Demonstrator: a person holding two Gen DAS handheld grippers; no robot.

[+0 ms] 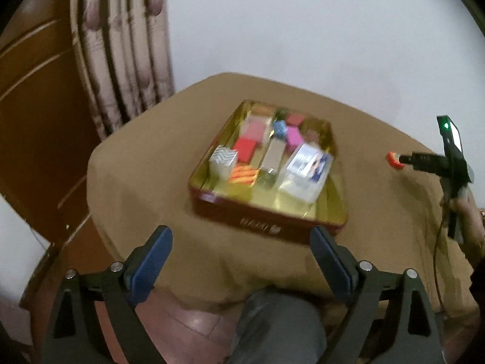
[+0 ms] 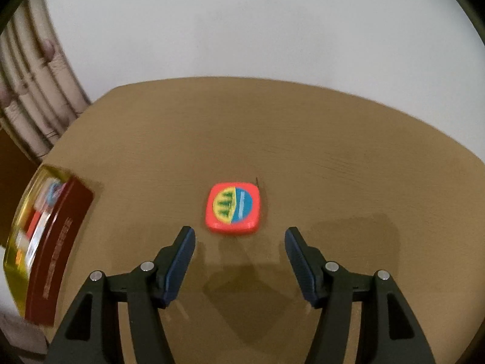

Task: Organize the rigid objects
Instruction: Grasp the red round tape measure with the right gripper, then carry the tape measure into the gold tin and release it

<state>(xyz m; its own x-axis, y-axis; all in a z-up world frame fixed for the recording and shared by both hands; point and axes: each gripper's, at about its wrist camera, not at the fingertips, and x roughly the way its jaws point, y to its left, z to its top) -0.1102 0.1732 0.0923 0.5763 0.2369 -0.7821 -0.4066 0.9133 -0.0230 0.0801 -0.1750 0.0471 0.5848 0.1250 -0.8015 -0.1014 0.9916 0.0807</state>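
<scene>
A red tin tray [image 1: 263,224] with a gold inside sits on the brown table; it holds several small blocks and boxes, among them a zigzag-patterned cube [image 1: 222,160] and a clear box [image 1: 306,170]. The tray also shows at the left of the right wrist view [image 2: 57,242]. A flat orange-red square piece [image 2: 232,207] with a green, yellow and blue disc lies on the table just ahead of my right gripper [image 2: 239,235], which is open and empty. In the left wrist view this piece [image 1: 394,159] sits at the right gripper's tips. My left gripper [image 1: 241,235] is open and empty, in front of the tray.
The brown table [image 2: 333,151] stands against a white wall [image 1: 303,30]. A curtain [image 1: 121,60] and a wooden door [image 1: 36,106] are at the left. A person's knee [image 1: 279,324] shows below the table's near edge.
</scene>
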